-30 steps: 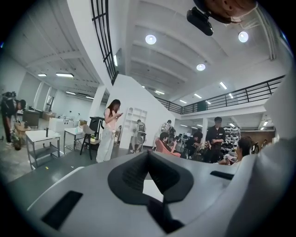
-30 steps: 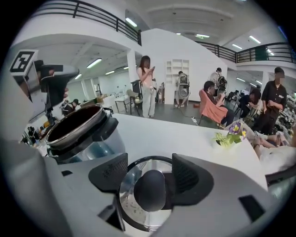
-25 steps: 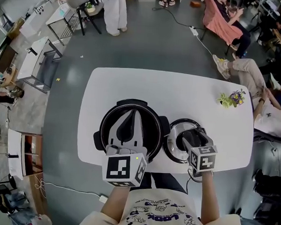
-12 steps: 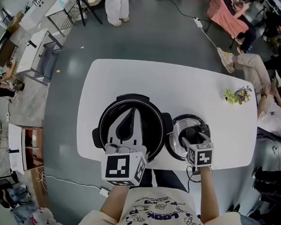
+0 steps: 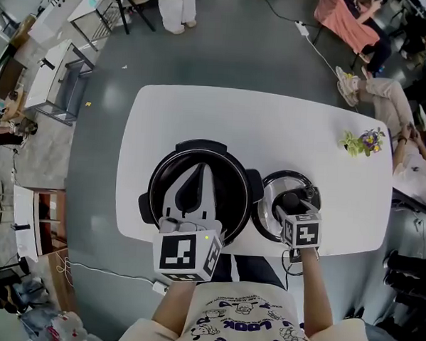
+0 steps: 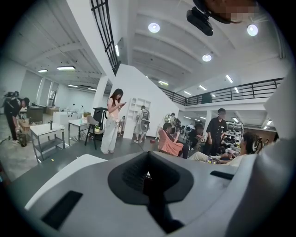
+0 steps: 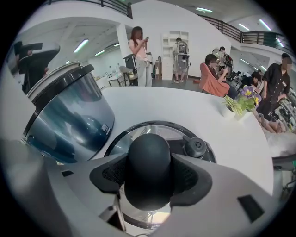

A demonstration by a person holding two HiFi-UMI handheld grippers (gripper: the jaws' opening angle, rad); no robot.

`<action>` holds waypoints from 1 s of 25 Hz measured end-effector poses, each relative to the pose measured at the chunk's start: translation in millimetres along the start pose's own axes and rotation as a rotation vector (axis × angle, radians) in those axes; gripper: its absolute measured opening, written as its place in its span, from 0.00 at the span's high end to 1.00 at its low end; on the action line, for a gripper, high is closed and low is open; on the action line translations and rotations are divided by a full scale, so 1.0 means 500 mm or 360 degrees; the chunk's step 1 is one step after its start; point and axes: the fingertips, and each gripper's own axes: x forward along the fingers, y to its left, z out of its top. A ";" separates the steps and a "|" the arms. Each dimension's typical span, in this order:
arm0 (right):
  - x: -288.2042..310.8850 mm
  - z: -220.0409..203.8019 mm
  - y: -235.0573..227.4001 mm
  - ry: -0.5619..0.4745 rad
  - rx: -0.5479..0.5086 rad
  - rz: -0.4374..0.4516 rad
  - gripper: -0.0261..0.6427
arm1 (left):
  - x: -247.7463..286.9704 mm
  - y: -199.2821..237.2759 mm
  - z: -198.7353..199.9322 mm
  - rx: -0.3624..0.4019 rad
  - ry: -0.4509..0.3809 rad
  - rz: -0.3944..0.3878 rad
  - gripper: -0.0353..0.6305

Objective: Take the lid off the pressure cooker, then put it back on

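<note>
The open pressure cooker (image 5: 155,181) stands at the middle of the white table (image 5: 272,134), its dark blue body (image 7: 69,120) at the left of the right gripper view. Its glass lid (image 5: 268,205) lies flat on the table to the cooker's right. My right gripper (image 5: 291,204) points steeply down over the lid. The lid's black knob (image 7: 149,169) sits between its jaws, which are closing round it. My left gripper (image 5: 201,174) is shut and empty, hovering over the cooker's open mouth. In the left gripper view the left gripper (image 6: 149,173) points nearly level across the room.
A small flower pot (image 5: 362,142) stands at the table's far right. The lid's vent valve (image 7: 196,146) sits just right of the knob. People sit and stand around the room beyond the table.
My right gripper has sunk onto the lid's knob. The left gripper has dropped a little over the cooker. The lid has not moved.
</note>
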 end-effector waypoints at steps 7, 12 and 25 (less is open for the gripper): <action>0.012 0.000 0.002 0.0042 -0.0026 -0.0010 0.51 | -0.002 0.005 -0.009 -0.0006 0.0015 0.0014 0.93; 0.016 0.001 -0.003 0.0158 -0.0017 -0.0029 0.51 | -0.007 0.010 -0.021 -0.0016 0.0024 0.0021 0.93; 0.012 -0.004 -0.012 0.0192 -0.0013 -0.0040 0.52 | -0.033 0.018 -0.020 -0.0035 0.0003 0.0053 0.93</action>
